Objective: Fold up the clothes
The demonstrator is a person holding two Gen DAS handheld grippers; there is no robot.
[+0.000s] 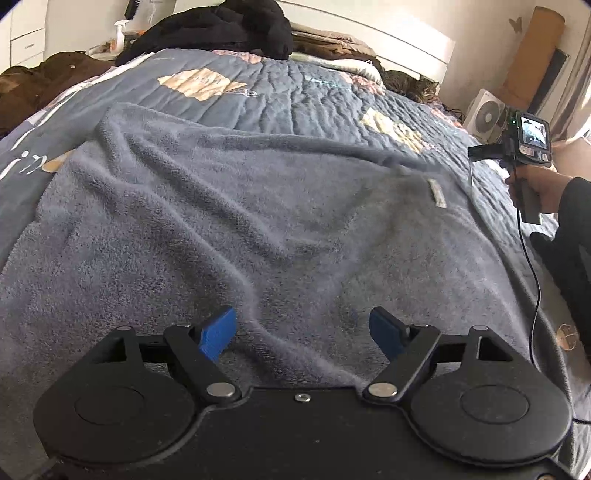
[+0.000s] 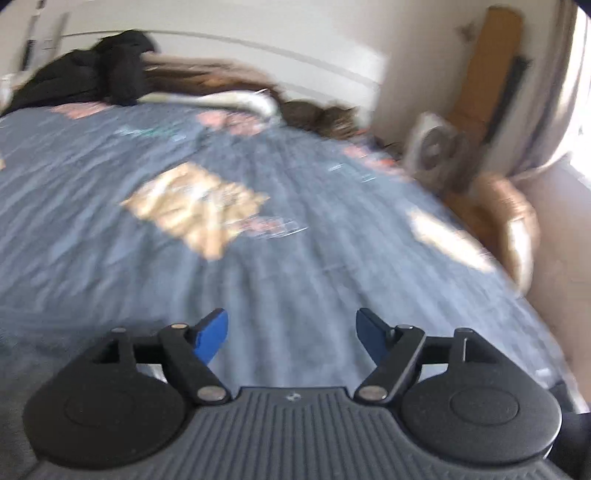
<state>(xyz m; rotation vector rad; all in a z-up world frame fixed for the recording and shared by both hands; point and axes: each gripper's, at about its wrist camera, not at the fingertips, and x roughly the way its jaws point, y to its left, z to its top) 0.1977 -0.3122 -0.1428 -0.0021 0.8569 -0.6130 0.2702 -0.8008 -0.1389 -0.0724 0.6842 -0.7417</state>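
A grey-blue fleece garment [image 1: 229, 221] lies spread and rumpled across the near half of the bed, filling the centre of the left wrist view, with long creases running toward 2 o'clock. A small white label [image 1: 437, 194] lies on it at about 2 o'clock from the middle. What kind of garment it is cannot be told.

Under it is a dark blue quilted bedspread [image 1: 280, 92] with tan patches, reaching toward 12 o'clock.

The left gripper [image 1: 303, 334] hovers low at 6 o'clock over the near edge of the fleece, its blue fingers [image 1: 218, 334] spread wide with nothing between them. The right gripper [image 2: 291, 336] is likewise released, its blue pads apart and empty, over the bedspread; its view is blurred. In the left wrist view that right gripper [image 1: 480, 152] shows at 3 o'clock, held by a hand [image 1: 535, 192] in a dark sleeve, a black cable hanging from it.

Farther out, at 12 o'clock, a heap of black clothing [image 1: 229, 29] sits at the head of the bed. A tabby cat [image 1: 413, 86] lies at 1 o'clock by the white headboard [image 1: 388, 37]. A brown garment [image 1: 40, 79] lies at 10 o'clock. A white fan [image 1: 485, 116] and a leaning cardboard sheet [image 1: 535, 55] stand at 2 o'clock.
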